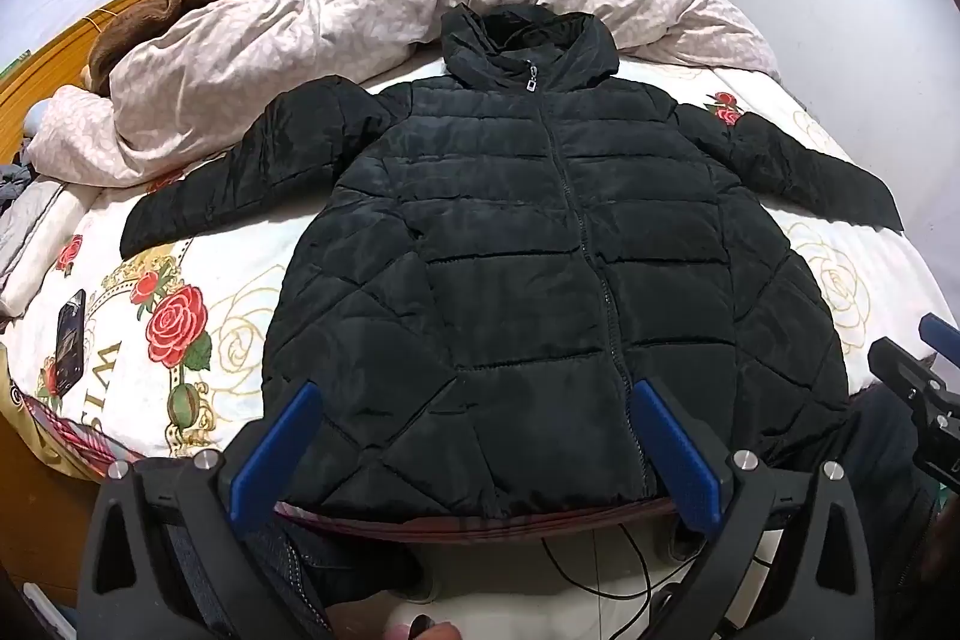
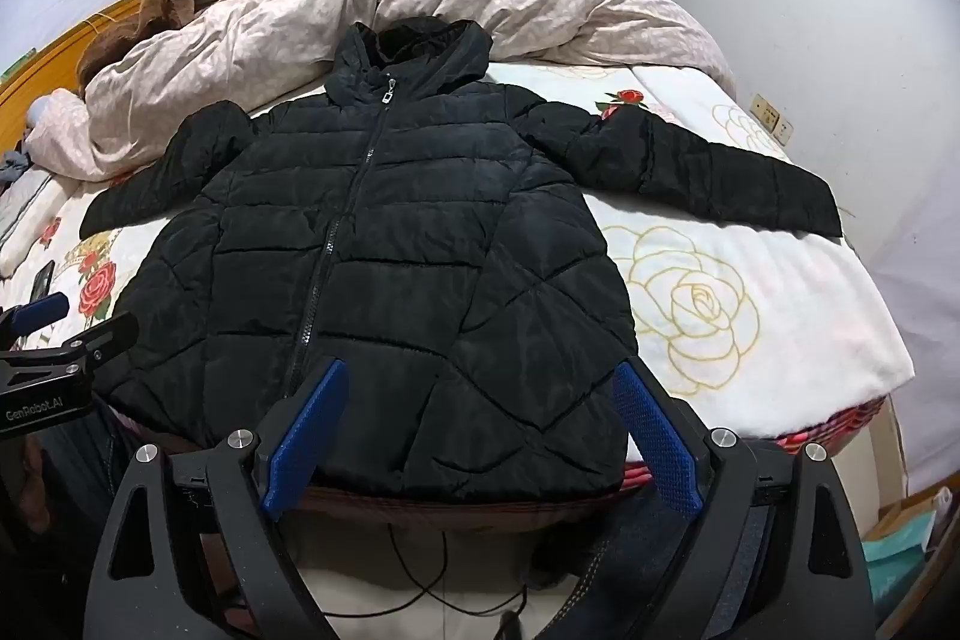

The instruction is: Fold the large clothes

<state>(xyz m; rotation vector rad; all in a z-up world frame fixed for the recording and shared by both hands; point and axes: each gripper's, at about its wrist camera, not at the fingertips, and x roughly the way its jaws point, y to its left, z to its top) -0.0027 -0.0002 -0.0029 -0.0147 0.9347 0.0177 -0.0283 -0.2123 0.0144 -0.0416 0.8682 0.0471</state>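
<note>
Because the black puffer jacket [image 1: 540, 280] lies flat on the bed [image 2: 780, 292] for folding, both grippers' jaws hang wide apart, holding nothing.

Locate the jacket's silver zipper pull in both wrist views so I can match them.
Left wrist view: zipper pull sits upper centre, just right of the middle, under the hood.
Right wrist view: zipper pull sits upper left of centre, under the hood.
Shared landmark: the red rose printed on the sheet by the jacket's shoulder, right of the pull in both.
</note>
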